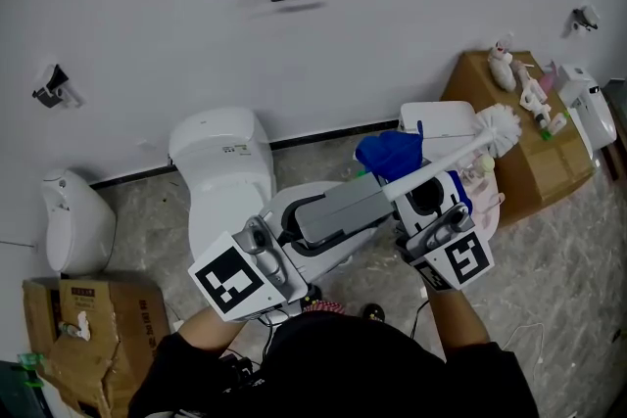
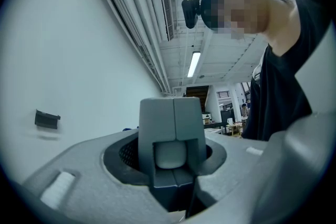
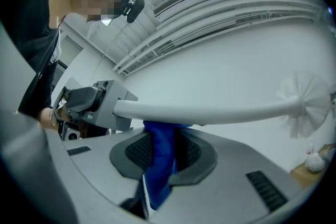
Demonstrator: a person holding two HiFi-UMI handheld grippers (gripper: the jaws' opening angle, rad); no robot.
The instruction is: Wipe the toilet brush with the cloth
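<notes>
**A:** What are your fingers on?

**B:** My right gripper pinches the blue cloth. The cloth's top lies against the underside of the brush handle. My left gripper is clamped on the handle's end.

**A:** Where's the brush?

**B:** In the air across my front, about level, bristles to my right. Beyond it the toilet stands against the wall, with a box further right.
</notes>
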